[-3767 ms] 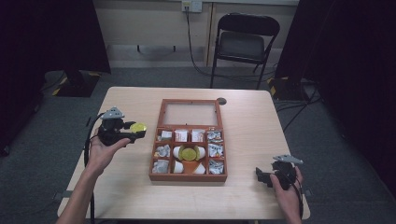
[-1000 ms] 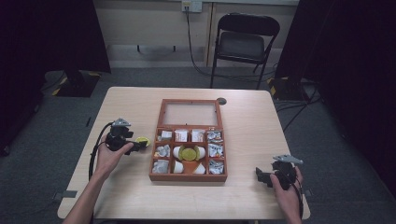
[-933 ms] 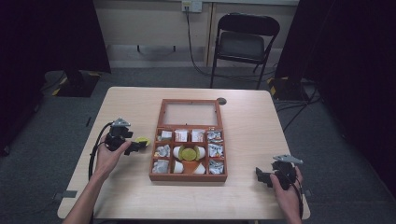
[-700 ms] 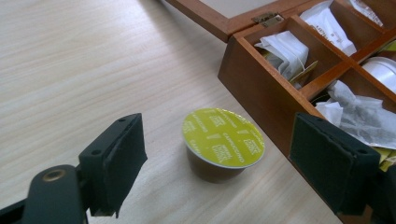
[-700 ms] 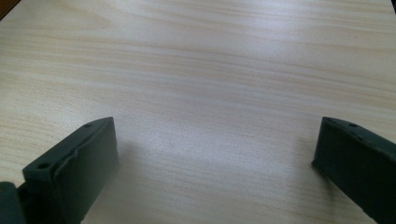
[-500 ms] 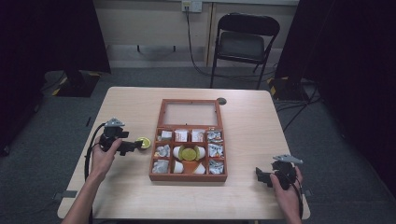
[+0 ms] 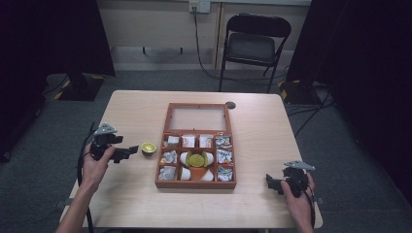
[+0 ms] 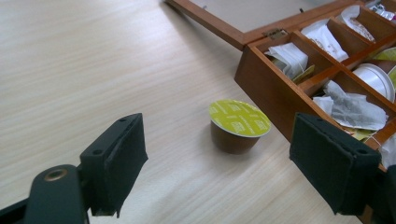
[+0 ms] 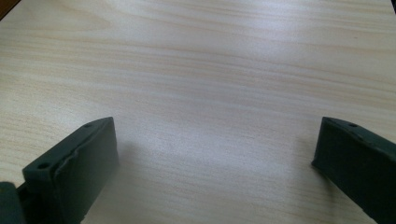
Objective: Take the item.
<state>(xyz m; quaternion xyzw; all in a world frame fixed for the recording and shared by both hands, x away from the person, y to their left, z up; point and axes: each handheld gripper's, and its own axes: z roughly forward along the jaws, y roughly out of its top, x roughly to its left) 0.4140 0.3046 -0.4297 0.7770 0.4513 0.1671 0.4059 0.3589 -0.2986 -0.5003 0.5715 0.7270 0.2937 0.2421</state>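
Observation:
A small brown capsule with a yellow-green lid (image 7: 148,148) (image 8: 238,125) stands upright on the table just left of the open wooden box (image 7: 163,180). My left gripper (image 7: 127,152) (image 8: 229,177) is open, a short way back from the capsule, not touching it. The box (image 8: 264,79) has a glass lid laid flat behind it and compartments with white packets and another yellow-lidded capsule (image 7: 197,158). My right gripper (image 7: 268,183) (image 9: 210,163) is open over bare table near the front right corner, holding nothing.
The table's left edge (image 7: 83,145) lies close behind my left hand. A black folding chair (image 7: 252,46) stands beyond the far edge. A small dark round disc (image 7: 230,105) sits on the table by the box lid.
The left gripper carried the capsule down from above the table, set it beside the box, let go and drew back to the left. The right gripper stayed still.

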